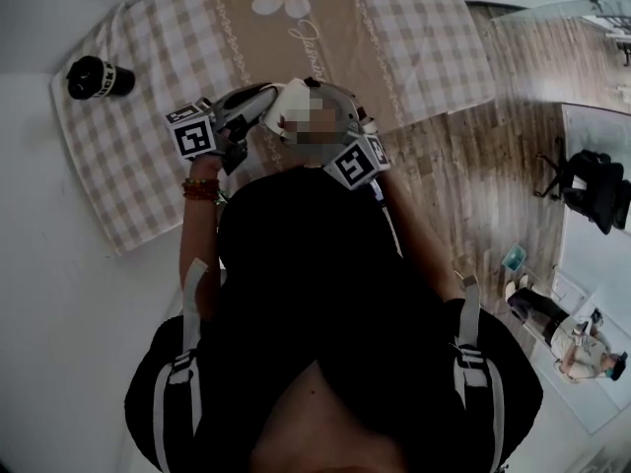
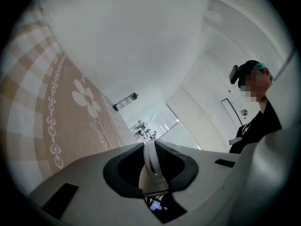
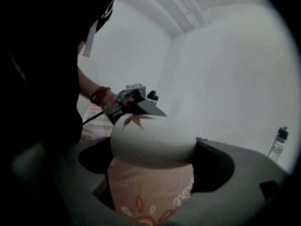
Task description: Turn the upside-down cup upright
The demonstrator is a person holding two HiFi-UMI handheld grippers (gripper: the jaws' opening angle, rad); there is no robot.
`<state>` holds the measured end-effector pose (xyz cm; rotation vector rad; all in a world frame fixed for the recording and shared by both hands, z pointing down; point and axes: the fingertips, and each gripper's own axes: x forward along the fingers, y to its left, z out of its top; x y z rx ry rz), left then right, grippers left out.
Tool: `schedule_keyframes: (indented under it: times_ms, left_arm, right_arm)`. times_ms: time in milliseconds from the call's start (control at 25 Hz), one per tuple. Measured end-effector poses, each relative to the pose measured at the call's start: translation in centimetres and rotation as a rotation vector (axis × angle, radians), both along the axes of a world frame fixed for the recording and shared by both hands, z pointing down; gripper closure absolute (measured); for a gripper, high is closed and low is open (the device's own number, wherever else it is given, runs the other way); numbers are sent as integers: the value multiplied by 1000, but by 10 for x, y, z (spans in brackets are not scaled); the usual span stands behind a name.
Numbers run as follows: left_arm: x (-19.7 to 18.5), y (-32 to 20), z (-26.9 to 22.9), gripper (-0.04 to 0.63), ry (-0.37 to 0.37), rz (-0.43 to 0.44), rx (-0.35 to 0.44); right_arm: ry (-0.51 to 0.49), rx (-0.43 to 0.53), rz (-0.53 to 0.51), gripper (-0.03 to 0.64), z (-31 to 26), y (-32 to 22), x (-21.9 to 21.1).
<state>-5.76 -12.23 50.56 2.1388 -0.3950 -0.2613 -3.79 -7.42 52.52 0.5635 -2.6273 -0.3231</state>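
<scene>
The right gripper (image 3: 155,166) clamps the cup (image 3: 153,142) round its body, the left gripper (image 2: 153,167) seems to pinch its thin white rim edge-on, and from overhead the cup is mostly hidden.

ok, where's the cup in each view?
Head view: cup upper centre, white.
Left gripper view: cup low centre, thin white edge between the jaws.
Right gripper view: cup centre, large, between the jaws.
Shared landmark: dark bottle.
</scene>
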Motion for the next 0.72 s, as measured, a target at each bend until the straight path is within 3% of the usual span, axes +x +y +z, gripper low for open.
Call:
schedule_keyframes:
  times_ms: [200,320,440,520,720]
  left_arm:
    - [18,-9,-20,529,-78,-38,74]
    - [32,-10,-25,529,-208,-35,207]
    - [35,-12,-29,529,-328,-53,344]
    - [32,-13,-37,528,-315,-70,387]
    - [33,-9,-66,529,-186,-99,442]
  right_arm:
    - [-13,-35,5,103,-1,-10,14]
    - [-75,-148,34,104,2,-10,25]
    - [-211,-299,91,104,-2,-14,40]
    - [-343,-414,125,104,-6,-20,47]
    - [-674,-668,136,104,-25,-34,45]
